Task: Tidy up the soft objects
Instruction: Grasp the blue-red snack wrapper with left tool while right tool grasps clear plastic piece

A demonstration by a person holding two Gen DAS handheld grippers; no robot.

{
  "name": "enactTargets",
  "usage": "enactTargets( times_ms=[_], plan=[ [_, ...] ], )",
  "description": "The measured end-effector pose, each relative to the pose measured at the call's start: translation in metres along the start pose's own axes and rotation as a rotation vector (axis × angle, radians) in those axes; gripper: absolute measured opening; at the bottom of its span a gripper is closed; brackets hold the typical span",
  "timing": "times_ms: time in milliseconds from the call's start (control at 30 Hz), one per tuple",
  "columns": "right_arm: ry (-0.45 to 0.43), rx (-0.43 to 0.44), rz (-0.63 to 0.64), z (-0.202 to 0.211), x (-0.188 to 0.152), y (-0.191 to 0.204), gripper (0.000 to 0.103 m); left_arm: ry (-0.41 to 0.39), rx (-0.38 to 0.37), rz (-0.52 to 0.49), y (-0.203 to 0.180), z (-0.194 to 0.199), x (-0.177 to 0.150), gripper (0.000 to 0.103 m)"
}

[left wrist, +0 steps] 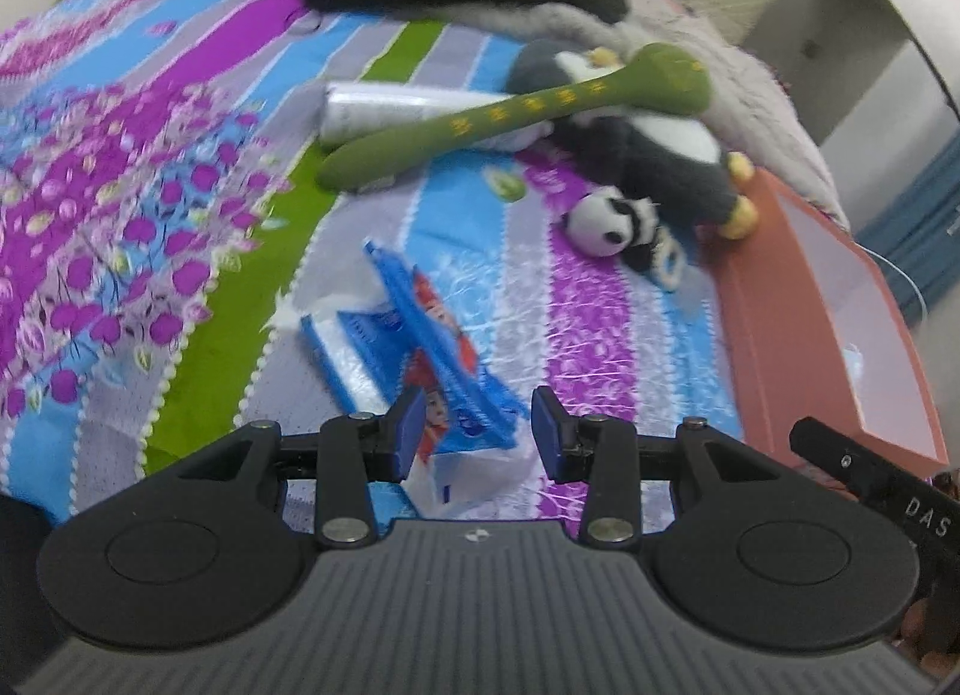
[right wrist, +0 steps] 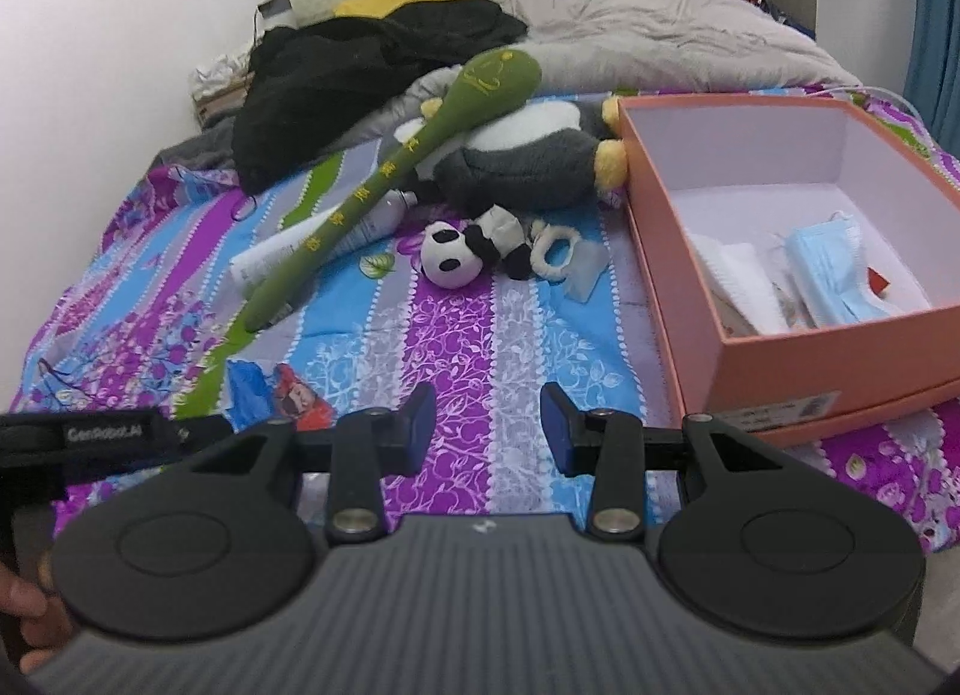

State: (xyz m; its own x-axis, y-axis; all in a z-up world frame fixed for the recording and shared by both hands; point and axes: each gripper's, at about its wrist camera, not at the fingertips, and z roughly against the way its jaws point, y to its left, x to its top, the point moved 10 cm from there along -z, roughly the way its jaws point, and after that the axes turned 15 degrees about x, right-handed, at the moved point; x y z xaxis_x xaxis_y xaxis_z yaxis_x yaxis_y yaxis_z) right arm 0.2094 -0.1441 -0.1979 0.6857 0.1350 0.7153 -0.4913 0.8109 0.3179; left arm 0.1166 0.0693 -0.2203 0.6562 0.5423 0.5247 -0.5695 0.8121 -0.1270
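Green plush stick [right wrist: 384, 179] leans across grey-and-white penguin toy [right wrist: 522, 161].

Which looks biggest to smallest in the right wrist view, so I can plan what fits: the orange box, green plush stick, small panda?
1. orange box, clearly largest, though it also sits nearest the camera.
2. green plush stick, long but thin.
3. small panda, smallest.

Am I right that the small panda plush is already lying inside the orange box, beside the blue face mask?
Not quite: the small panda plush lies on the bedspread, outside the orange box. The blue face mask is inside it, as the right wrist view shows.
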Motion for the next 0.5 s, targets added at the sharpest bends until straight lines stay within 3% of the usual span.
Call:
enactTargets(
  times_ms=[500],
  plan=[
    [0.041,-0.103,-0.001,-0.100,0.036,-0.055,0.041,0.138,0.043,0.117,0.001,-0.069,0.009,0.045]
  ],
)
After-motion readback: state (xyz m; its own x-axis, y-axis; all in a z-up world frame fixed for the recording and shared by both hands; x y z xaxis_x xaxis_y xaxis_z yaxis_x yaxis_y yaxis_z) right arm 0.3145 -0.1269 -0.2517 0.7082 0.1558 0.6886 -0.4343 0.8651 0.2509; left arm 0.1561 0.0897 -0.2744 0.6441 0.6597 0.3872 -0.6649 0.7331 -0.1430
